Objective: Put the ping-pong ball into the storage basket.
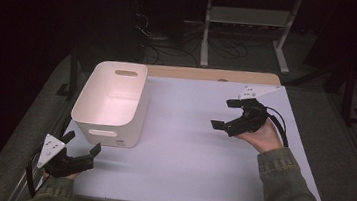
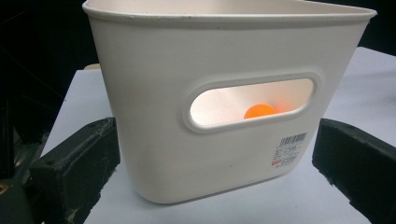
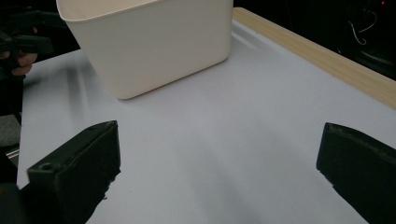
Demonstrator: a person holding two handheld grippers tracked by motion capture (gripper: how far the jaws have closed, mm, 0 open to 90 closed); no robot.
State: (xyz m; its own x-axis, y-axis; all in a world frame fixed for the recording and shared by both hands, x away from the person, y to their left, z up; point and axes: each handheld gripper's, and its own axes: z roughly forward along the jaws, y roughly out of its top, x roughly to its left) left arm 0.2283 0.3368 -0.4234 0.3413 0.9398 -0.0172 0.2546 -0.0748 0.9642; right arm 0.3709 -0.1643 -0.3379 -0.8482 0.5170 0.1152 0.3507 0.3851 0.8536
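Observation:
A white plastic bin (image 1: pixel 122 136) with slot handles stands on the left half of the table. Through its near slot, in the left gripper view, an orange ball (image 2: pixel 259 111) lies inside the bin (image 2: pixel 154 140). My left gripper (image 1: pixel 83 142) sits at the table's front left corner, open, its jaws spread on either side of the bin's near end (image 2: pixel 215 191) without touching it. My right gripper (image 1: pixel 221 114) hovers over the right half of the table, open and holding nothing (image 3: pixel 219 172), facing the bin (image 3: pixel 154 42).
The pale table top (image 1: pixel 186 151) has a wooden strip (image 1: pixel 209 74) along its far edge. Beyond it stand a white metal frame (image 1: pixel 247 22) and tangled cables (image 1: pixel 172 44) on the dark floor. The left hand and its gripper (image 3: pixel 23 44) appear far off in the right gripper view.

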